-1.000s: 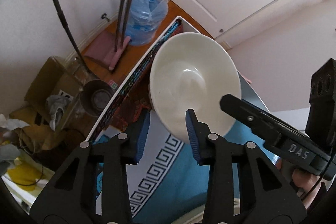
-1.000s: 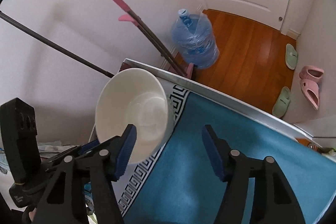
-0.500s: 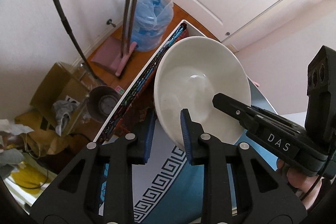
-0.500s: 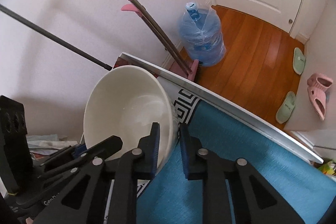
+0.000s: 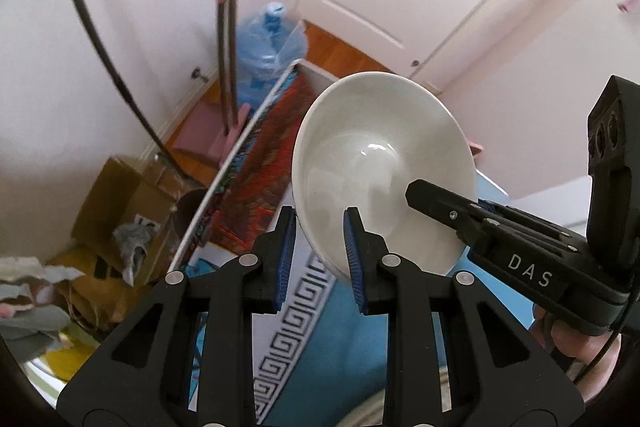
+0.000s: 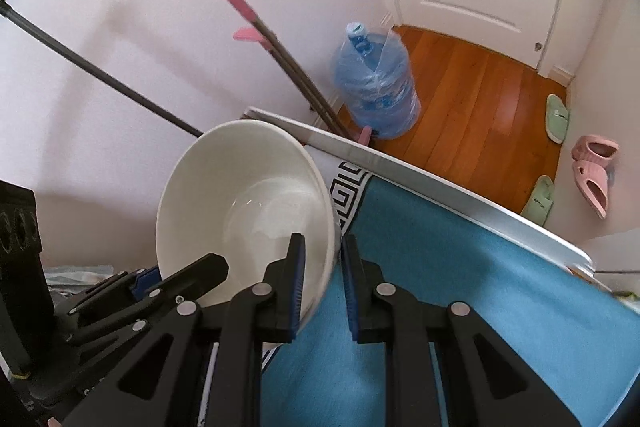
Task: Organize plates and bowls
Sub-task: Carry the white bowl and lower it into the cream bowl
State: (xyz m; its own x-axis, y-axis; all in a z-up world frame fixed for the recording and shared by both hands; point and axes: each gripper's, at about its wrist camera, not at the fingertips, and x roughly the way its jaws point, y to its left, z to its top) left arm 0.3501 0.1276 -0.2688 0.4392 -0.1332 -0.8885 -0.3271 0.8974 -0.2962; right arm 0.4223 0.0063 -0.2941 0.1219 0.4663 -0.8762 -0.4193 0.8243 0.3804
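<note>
A large white bowl [image 5: 380,163] is held tilted in the air above the table with the blue cloth [image 5: 336,343]. My left gripper [image 5: 320,251] is shut on the bowl's near rim, one finger inside and one outside. My right gripper [image 6: 322,283] is shut on the bowl's [image 6: 248,203] opposite rim the same way. In the left wrist view the right gripper [image 5: 500,239] reaches in from the right. In the right wrist view the left gripper [image 6: 120,299] shows at lower left.
The blue cloth [image 6: 440,291] has a white border with a black key pattern [image 6: 348,187]. Off the table stand a blue water jug [image 6: 376,91], a pink-handled mop [image 6: 256,23], cardboard boxes [image 5: 120,211] and slippers [image 6: 592,167] on the wooden floor.
Both grippers closed onto the bowl's rim, the right from wide open. The bowl has since risen and tilted a little.
</note>
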